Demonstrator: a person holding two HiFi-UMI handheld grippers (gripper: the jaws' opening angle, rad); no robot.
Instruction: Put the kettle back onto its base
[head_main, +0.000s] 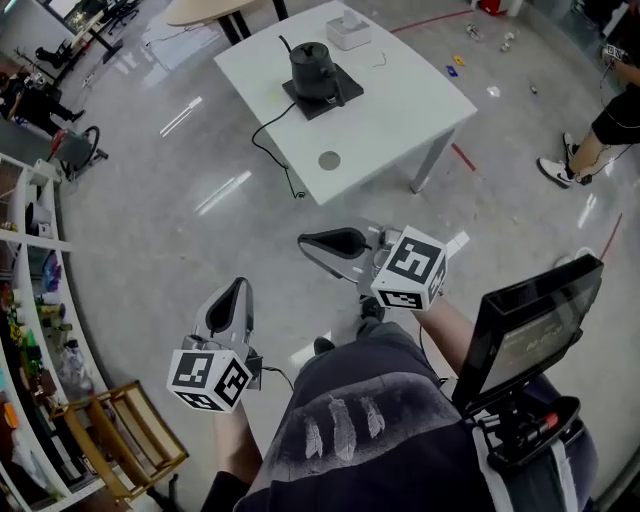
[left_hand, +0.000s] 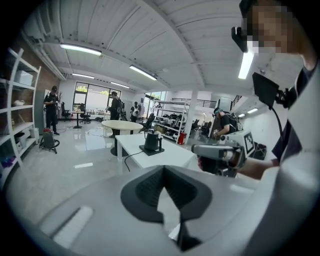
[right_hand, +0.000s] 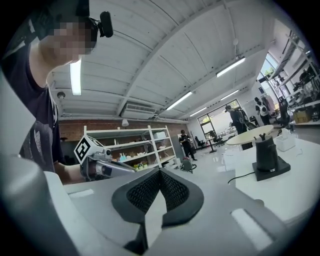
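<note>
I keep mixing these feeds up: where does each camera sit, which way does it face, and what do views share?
Head view: on the person's head, facing steeply down; shows white table, kettle on its base, torso, left claw, right claw.
Left gripper view: rides the left claw, looks along its shut jaws toward the white table; right claw at right.
Right gripper view: rides the right claw, faces the shelves; left claw at left, kettle at right.
Shared: all three show the kettle; each gripper view shows the other claw.
</note>
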